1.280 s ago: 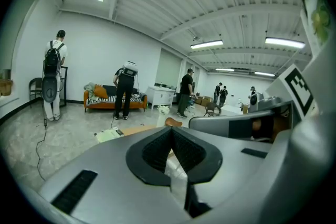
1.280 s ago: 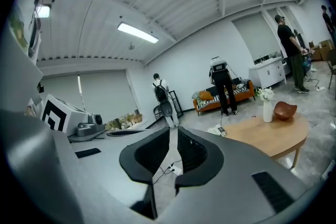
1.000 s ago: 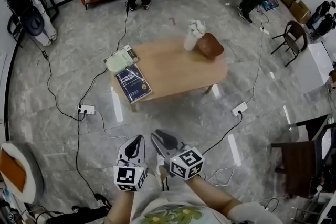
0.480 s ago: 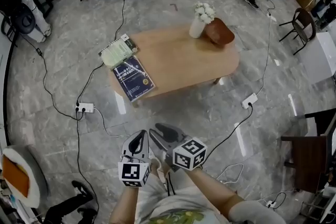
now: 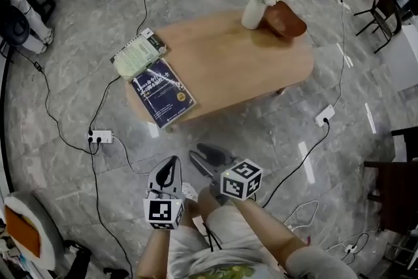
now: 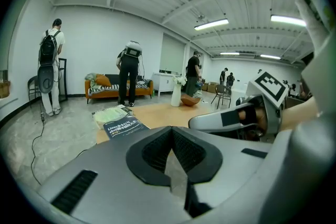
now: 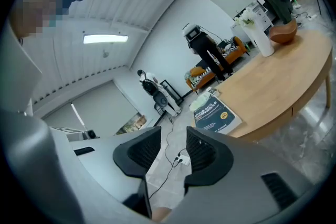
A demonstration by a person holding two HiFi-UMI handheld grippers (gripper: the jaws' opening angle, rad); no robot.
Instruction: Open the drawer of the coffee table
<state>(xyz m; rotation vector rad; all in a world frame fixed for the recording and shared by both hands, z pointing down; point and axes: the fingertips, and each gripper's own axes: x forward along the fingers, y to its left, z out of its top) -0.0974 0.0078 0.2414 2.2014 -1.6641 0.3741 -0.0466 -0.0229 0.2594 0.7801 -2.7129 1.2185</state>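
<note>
Both grippers are out in front of me, over the grey marble floor [image 5: 59,95]. The coffee table [image 5: 241,68] sits ahead of them, its long near edge facing me. Neither gripper touches it; there is open floor between them and that edge. I cannot make out the drawer in any view.

Left gripper [image 5: 171,163]: in its own view the two dark pads are pressed tip to tip, clenched on nothing. It points toward the table's left end.

Right gripper [image 5: 204,155]: it sits just beside the left one, marker cube tilted toward me. Its jaws are opening, with a clear gap between the pads and nothing in it. Through that gap I see only floor, a cable and a white power strip [image 7: 182,160].

On the tabletop, at the left end, a dark blue book [image 5: 162,92] lies flat near the front edge. A pale green book [image 5: 137,54] lies just behind it, their corners close together. At the far right end stands a white vase of white flowers [image 5: 256,6], with a brown bowl [image 5: 285,19] right beside it.

Black cables trail across the floor to the left of the table. Another power strip [image 5: 324,115] lies off the table's right end. People stand by an orange sofa [image 6: 118,89] at the far wall.
</note>
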